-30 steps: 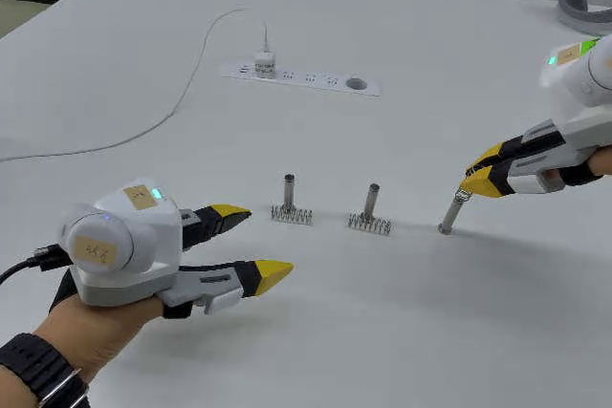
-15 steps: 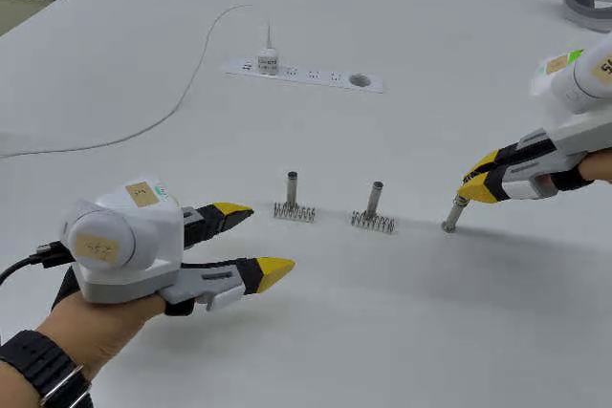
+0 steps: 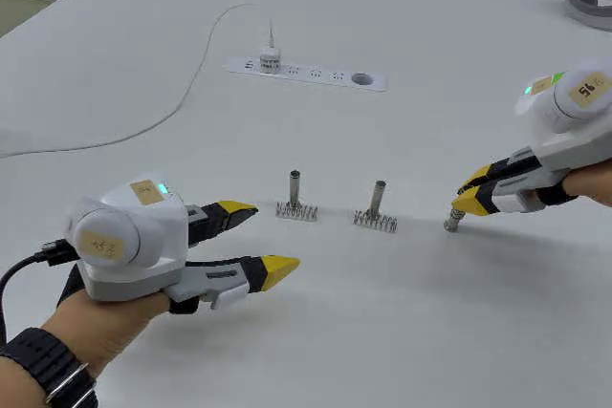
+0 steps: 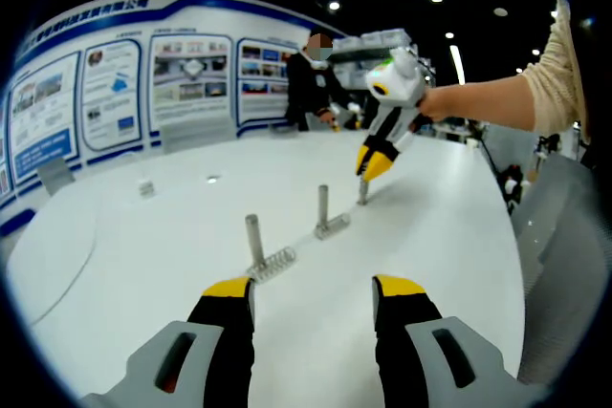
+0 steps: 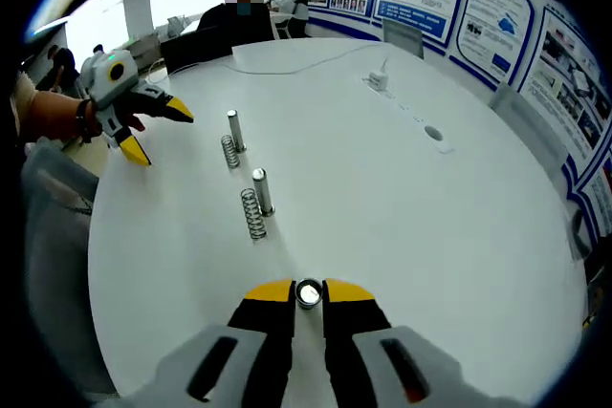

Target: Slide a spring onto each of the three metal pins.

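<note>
Progress looks slight, judged from how things lie on the table (image 3: 382,332); taking the middle pin (image 3: 379,196) as the mark, and going from the left:

The left gripper (image 3: 271,234) hovers well to the left of the middle pin and nearer the person, its jaws spread wide and holding nothing; it is apart from every part.

The left pin (image 3: 295,188) stands upright just left of the middle pin, bare; the left spring (image 3: 296,210) lies flat on the table at its foot, so that step is not yet done.

The middle pin is upright and bare too; the middle spring (image 3: 375,223) lies flat against its base on the near side; this one is also left to do.

The right pin (image 5: 308,293) stands to the right of the middle pin; the right gripper (image 3: 463,198) is clamped on its top end, jaws pinched on the round cap as the right gripper view shows; its lower part looks ribbed in the head view, perhaps a coil, but it is too small to tell, so I cannot say whether this pin is finished.

As for holders: the strip (image 3: 306,74) lies well beyond the middle pin and to its left; one socket holds a white plug (image 3: 271,61) with a cable (image 3: 182,93) running off leftward.
</note>
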`<act>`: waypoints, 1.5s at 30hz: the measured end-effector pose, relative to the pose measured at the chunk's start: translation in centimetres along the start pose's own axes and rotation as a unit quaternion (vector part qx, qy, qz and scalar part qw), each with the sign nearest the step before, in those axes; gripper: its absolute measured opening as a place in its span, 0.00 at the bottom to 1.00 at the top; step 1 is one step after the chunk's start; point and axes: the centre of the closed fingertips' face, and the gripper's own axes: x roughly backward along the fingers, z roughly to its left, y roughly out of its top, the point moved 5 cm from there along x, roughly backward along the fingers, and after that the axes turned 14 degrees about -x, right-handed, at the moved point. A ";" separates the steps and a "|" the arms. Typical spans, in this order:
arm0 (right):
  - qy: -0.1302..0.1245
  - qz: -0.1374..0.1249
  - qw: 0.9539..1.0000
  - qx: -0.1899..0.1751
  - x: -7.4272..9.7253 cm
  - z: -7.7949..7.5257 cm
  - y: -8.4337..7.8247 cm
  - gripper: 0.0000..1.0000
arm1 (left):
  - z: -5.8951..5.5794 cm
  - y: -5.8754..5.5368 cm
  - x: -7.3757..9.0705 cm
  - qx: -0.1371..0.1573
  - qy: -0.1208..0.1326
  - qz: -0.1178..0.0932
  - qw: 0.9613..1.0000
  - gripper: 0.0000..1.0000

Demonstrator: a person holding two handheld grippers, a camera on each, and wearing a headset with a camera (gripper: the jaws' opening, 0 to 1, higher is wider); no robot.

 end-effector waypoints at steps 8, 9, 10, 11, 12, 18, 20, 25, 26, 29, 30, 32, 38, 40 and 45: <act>0.001 -0.001 1.000 -0.008 -0.6 0.0 -0.6 0.12 | -0.1 0.0 0.0 0.001 0.001 0.001 1.000 0.50; 0.000 -0.001 1.000 -0.007 -0.7 0.0 -0.6 0.12 | -0.1 0.0 0.0 0.001 0.001 0.001 1.000 0.50; 0.000 0.000 1.000 -0.008 -0.7 0.0 -0.7 0.12 | -0.1 0.0 0.1 0.000 0.001 0.001 1.000 0.50; 0.001 0.000 1.000 -0.010 -0.8 0.0 -0.8 0.12 | -0.1 0.0 0.1 0.000 0.001 0.001 1.000 0.50; 0.000 0.000 1.000 -0.010 -0.9 0.0 -0.8 0.12 | -0.2 0.1 0.1 0.000 0.001 0.001 1.000 0.50; -0.003 -0.005 1.000 -0.014 -1.1 -0.1 -1.0 0.13 | -0.2 0.1 0.2 0.000 0.002 0.003 1.000 0.50; -0.004 -0.004 1.000 -0.014 -1.2 -0.1 -1.1 0.13 | -0.2 0.1 0.2 0.001 0.002 0.003 1.000 0.50; -0.004 0.003 1.000 -0.010 -1.5 0.1 -1.5 0.14 | -0.2 0.1 0.2 0.002 0.002 0.002 1.000 0.50; -0.004 0.002 1.000 -0.010 -1.5 0.1 -1.5 0.15 | -0.2 0.1 0.2 0.002 0.002 0.002 1.000 0.50; -0.005 0.000 1.000 -0.010 -1.5 0.1 -1.5 0.16 | -0.3 0.1 0.1 0.002 0.002 0.002 1.000 0.50; -0.006 -0.001 1.000 -0.010 -1.5 0.1 -1.5 0.17 | -0.3 0.1 0.1 0.001 0.002 0.002 1.000 0.50; -0.007 -0.002 1.000 -0.010 -1.5 0.1 -1.5 0.19 | -0.3 0.2 0.1 0.002 0.002 0.001 1.000 0.50; -0.014 -0.007 1.000 -0.008 -1.1 0.1 -1.7 0.23 | -0.4 0.1 0.1 0.002 0.001 0.000 1.000 0.50; -0.016 -0.009 1.000 -0.008 -0.8 0.1 -1.6 0.23 | -0.4 0.1 0.1 0.002 0.001 0.000 1.000 0.50; -0.021 -0.021 1.000 -0.005 -0.1 0.3 -1.1 0.24 | -0.3 0.2 0.0 0.001 0.000 -0.001 1.000 0.50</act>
